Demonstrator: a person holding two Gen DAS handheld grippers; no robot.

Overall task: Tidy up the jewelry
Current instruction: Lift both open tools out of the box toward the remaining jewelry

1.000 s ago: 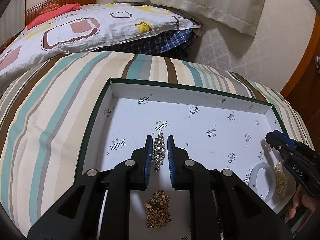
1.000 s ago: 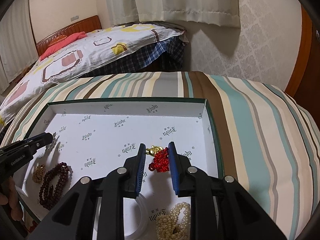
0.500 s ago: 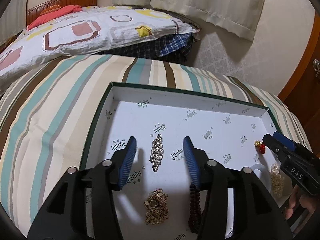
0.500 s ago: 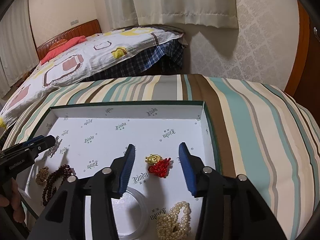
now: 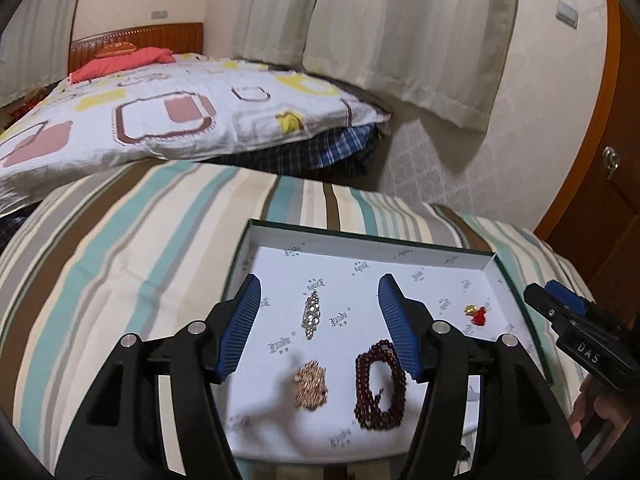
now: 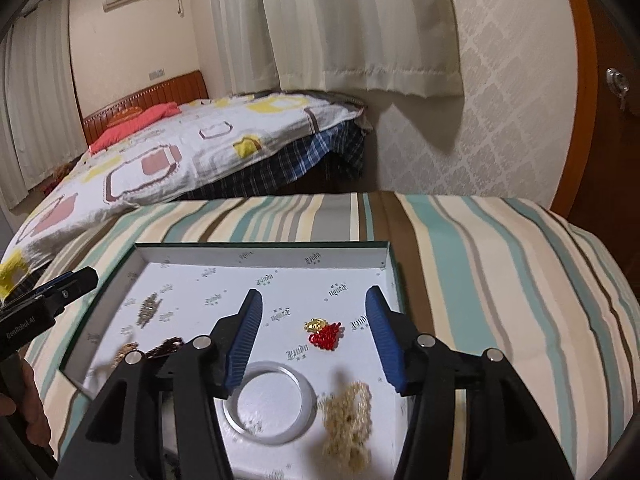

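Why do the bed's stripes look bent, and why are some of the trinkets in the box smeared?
Both wrist views use a fisheye lens, so the striped cover bows. Left view: the gold chain is slightly smeared. Right view: the pearl pile is streaked, while the red knot charm stays fairly crisp.

- Shallow box (image 5: 490, 266): dark green outside, white lining with grey script logos.
- Bead bracelet (image 5: 380, 386): dark red.
- Knot charm (image 6: 325, 334): red with gold.
- Bangle (image 6: 270, 398): translucent white.
- Bedspread (image 5: 120, 264): teal, brown, cream and grey stripes.
- Gripper pads (image 5: 240, 328): blue, ribbed.
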